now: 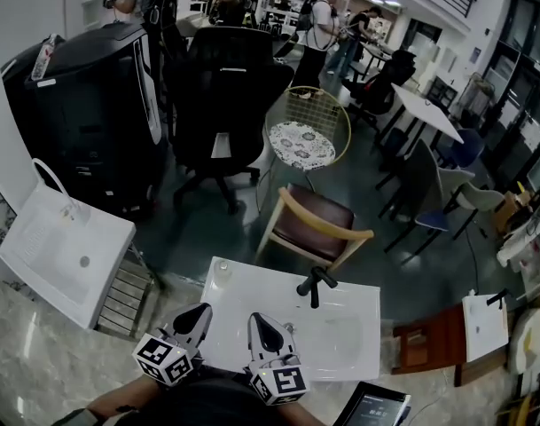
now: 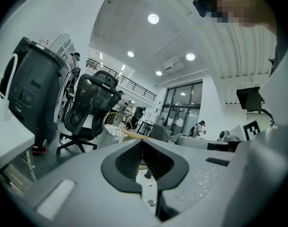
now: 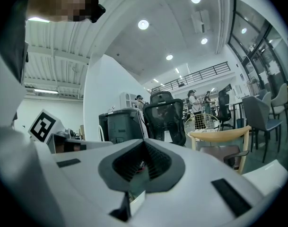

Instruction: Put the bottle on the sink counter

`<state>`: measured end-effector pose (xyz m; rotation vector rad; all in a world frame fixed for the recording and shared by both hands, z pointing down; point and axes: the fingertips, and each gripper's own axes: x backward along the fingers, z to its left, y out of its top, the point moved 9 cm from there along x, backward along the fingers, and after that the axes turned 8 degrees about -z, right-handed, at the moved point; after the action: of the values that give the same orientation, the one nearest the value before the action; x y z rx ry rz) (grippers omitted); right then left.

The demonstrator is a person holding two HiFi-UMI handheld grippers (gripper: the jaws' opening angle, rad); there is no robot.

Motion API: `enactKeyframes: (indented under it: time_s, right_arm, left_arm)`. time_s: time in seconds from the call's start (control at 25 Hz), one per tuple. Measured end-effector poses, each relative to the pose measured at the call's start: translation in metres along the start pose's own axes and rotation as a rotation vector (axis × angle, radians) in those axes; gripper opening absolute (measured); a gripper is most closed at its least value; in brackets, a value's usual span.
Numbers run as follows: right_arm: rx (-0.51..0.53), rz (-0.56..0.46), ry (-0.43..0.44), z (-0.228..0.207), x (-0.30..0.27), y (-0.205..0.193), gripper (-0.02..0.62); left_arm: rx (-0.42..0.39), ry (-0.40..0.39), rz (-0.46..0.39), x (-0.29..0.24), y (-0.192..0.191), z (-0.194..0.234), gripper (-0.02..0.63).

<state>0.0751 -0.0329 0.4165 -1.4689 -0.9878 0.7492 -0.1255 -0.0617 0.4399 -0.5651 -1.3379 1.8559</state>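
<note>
Bottle (image 1: 222, 273) is in neither gripper. Nearest, the left gripper (image 1: 202, 311) and right gripper (image 1: 257, 320) sit side by side at the near edge of the white sink tabletop (image 1: 363, 349), each with jaws pressed together and empty. Beyond them, the clear bottle stands on the tabletop's far left corner, left of the black faucet (image 1: 314, 284). Farther off stands a wooden chair (image 1: 312, 225).

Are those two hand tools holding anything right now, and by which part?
Nothing is held: the left gripper and right gripper both have their jaws shut together, empty.

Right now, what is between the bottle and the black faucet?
Nothing. In the head view, only bare white sink counter separates the bottle and faucet.
</note>
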Motion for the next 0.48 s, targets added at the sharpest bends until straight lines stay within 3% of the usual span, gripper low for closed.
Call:
enactKeyframes:
  time_s: [0.48]
  right_arm:
    - [-0.004, 0.007, -0.012, 0.0008, -0.0053, -0.0003, -0.005]
  left_arm:
    - [0.006, -0.015, 0.023, -0.0071, -0.0003, 0.0056, 0.003]
